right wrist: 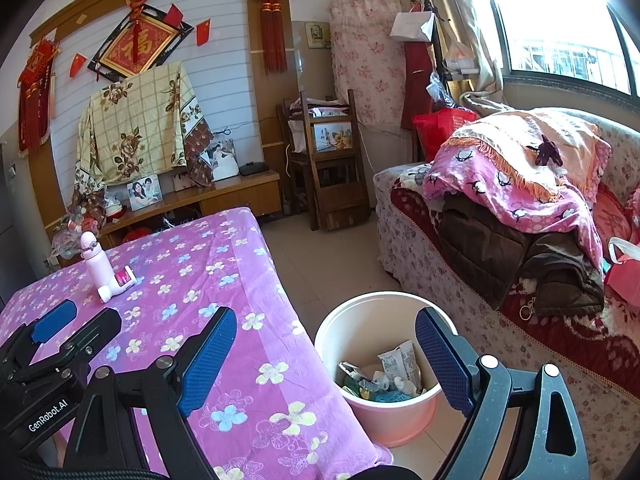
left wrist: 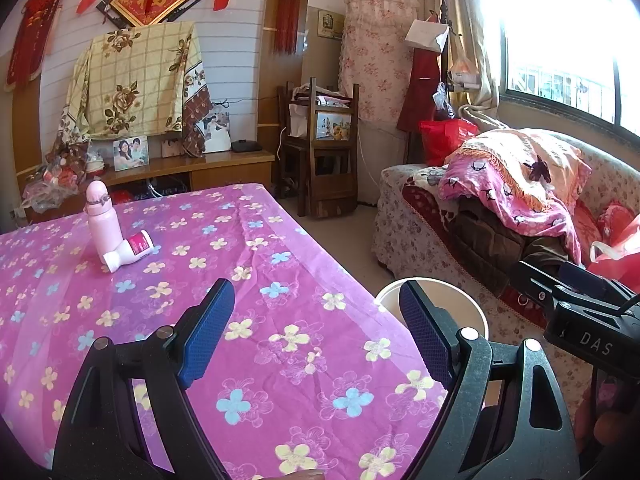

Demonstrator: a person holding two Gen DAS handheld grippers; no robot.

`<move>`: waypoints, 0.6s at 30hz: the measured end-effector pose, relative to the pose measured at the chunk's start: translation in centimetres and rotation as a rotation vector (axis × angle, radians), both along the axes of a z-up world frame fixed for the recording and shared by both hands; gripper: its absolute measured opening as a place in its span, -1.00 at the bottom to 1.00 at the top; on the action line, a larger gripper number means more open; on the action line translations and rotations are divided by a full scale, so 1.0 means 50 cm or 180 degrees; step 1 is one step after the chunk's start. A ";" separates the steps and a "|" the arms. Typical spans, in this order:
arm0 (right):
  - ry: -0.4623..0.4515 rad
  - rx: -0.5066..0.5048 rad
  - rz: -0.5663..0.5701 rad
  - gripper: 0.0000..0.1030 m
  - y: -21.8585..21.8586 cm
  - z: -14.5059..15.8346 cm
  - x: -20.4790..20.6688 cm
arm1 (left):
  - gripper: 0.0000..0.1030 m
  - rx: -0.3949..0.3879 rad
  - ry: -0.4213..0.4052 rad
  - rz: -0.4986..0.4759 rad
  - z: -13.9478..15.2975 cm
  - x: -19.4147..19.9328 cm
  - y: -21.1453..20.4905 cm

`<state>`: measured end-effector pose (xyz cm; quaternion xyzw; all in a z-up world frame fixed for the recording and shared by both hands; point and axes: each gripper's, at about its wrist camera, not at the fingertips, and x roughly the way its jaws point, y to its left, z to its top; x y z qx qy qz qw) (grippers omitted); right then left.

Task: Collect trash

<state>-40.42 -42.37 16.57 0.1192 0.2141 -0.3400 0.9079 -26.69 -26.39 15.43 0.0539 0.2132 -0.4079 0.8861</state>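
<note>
Both claws are spread wide and carry nothing. The left gripper [left wrist: 316, 332] hangs over the near part of the table, its blue textured pads apart with only cloth showing between them. The right gripper [right wrist: 326, 354] stands at the table's near right corner, one pad over the cloth and the other over the bin, a position judged suited to dropping items off the table edge.

Directly ahead of and below the right claw, on the tiled floor just beside the table, stands the round pale pink plastic bin [right wrist: 384, 416]. It already holds crumpled wrappers and paper scraps [right wrist: 384, 376], so collection is judged partly done; its place against the table edge keeps the carry short.

The purple floral tablecloth [left wrist: 280, 360] lies flat with slight creases and is bare near both claws. Farther ahead and to the left of both claws stands an upright pale pink flask [left wrist: 99, 220]; a small white bottle with a magenta label [left wrist: 130, 251] lies on its side touching the flask's base. The toppled bottle is judged the likeliest remaining trash, within the left claw's line of reach.

Beyond, a wooden cabinet [left wrist: 224, 166] bears framed photographs. A sofa piled with bedding [right wrist: 520, 208] occupies the right under a bright window.
</note>
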 end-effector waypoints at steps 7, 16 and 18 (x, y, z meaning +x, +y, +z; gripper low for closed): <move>0.0016 0.0017 -0.0002 0.74 -0.001 -0.011 0.000 | 0.63 0.0008 -0.0005 -0.0002 0.000 0.001 0.001; 0.0013 0.0022 -0.0003 0.74 -0.002 -0.009 0.000 | 0.63 0.0017 0.0010 0.0000 -0.004 0.008 0.007; 0.0012 0.0030 0.0000 0.74 -0.001 -0.010 0.000 | 0.63 0.0023 0.0009 0.0002 -0.005 0.009 0.008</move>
